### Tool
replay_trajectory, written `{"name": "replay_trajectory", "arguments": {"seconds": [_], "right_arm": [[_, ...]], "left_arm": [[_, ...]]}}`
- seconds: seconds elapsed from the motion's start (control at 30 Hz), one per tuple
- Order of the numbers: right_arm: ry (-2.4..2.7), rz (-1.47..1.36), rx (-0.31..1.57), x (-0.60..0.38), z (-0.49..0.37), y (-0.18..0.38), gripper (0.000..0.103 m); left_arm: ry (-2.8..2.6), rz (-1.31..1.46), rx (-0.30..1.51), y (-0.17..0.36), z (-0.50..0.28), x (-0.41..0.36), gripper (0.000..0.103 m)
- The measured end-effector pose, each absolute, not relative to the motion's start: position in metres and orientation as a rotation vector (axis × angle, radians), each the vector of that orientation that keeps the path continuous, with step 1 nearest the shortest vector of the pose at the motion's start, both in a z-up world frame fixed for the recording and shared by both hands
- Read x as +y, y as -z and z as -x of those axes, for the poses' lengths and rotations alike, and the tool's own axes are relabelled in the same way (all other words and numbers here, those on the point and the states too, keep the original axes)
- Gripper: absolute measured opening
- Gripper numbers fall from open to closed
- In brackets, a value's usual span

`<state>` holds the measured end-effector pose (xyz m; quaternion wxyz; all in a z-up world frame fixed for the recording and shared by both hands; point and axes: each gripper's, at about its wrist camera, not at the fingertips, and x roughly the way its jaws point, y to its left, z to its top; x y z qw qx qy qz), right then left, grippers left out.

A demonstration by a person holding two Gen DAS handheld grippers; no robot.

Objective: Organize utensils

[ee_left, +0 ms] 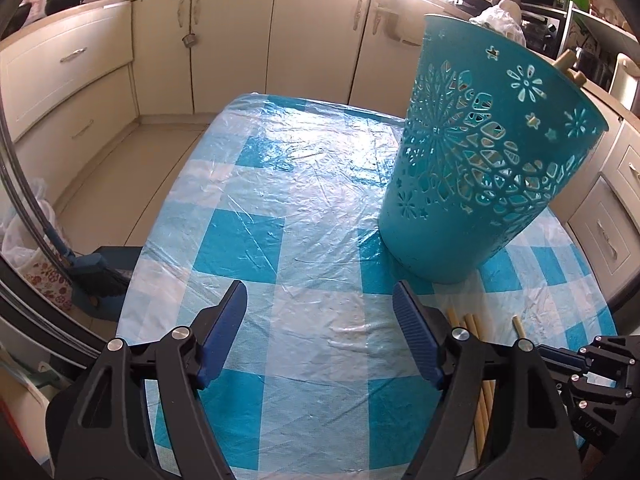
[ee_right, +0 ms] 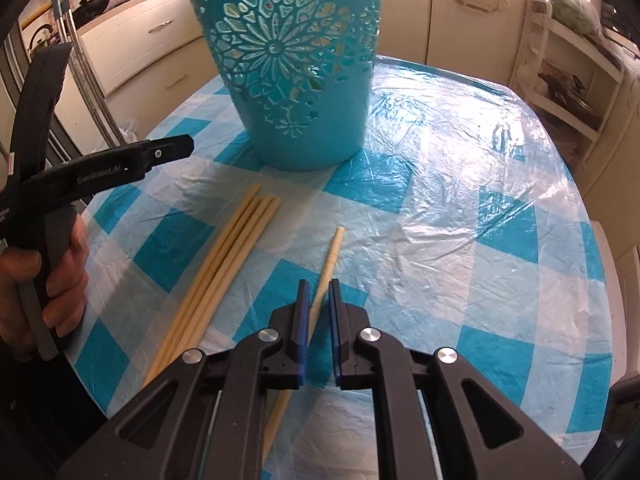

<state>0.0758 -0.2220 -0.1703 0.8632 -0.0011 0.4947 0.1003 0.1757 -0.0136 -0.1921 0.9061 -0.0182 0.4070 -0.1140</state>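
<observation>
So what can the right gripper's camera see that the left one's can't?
Only the right wrist view shows the single chopstick running between the right gripper fingers, the whole bundle of chopsticks, and the person's hand holding the other tool. Only the left wrist view shows the open left gripper over bare tablecloth, and a broom on the floor. Both show the teal basket and checked tablecloth.

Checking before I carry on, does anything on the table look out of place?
One chopstick lies apart from the bundle, angled between the right gripper fingers. All are loose on the table, not in the basket. Nothing looks spilled or damaged.
</observation>
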Motion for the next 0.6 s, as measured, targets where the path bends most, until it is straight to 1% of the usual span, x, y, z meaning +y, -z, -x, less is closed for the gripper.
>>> {"name": "replay_trajectory", "arguments": {"seconds": [0.17, 0.37, 0.47, 0.6], "right_arm": [[-0.202, -0.042, 1.048, -0.222, -0.076, 0.169, 0.007], [-0.211, -0.081, 1.071, -0.228, -0.076, 0.169, 0.007], [-0.219, -0.065, 1.048, -0.226, -0.075, 0.169, 0.007], [-0.215, -0.120, 1.036, -0.231, -0.074, 0.170, 0.006]], "left_arm": [[0.233, 0.028, 0.838, 0.191, -0.174, -0.014, 0.073], [0.227, 0.030, 0.833, 0.191, -0.173, -0.013, 0.076], [0.226, 0.025, 0.832, 0.190, -0.173, -0.014, 0.077], [0.225, 0.020, 0.834, 0.190, -0.173, -0.014, 0.078]]}}
